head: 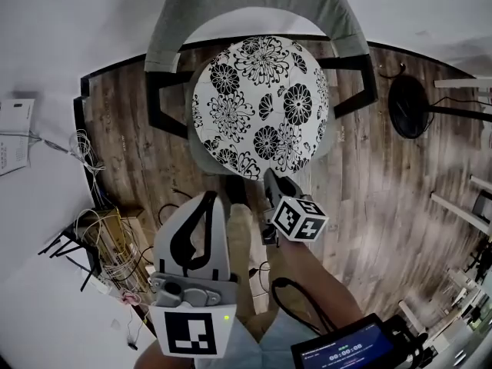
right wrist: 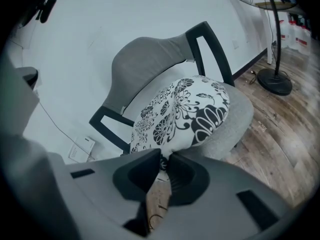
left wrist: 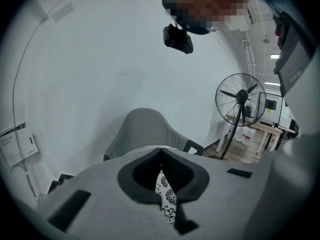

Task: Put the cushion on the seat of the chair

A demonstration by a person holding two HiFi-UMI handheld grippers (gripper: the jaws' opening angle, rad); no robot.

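Note:
The round cushion (head: 261,106), white with black flowers, lies tilted over the grey seat (right wrist: 235,119) of the chair (head: 254,6), its near edge raised. My right gripper (head: 269,177) is shut on that near edge; in the right gripper view the fabric (right wrist: 185,111) bunches where the tips (right wrist: 165,159) meet. My left gripper (head: 211,198) stands just left of it, a little short of the cushion's rim, tips together (left wrist: 161,156). The flower pattern (left wrist: 167,196) shows only through the slit behind those tips, and no fabric is seen pinched. The chair back (left wrist: 142,129) rises beyond.
A standing fan (head: 411,106) is on the wooden floor to the chair's right, also seen in the left gripper view (left wrist: 241,96). A tangle of cables (head: 108,252) lies at the left by the white wall. A small screen (head: 346,352) sits at the person's waist.

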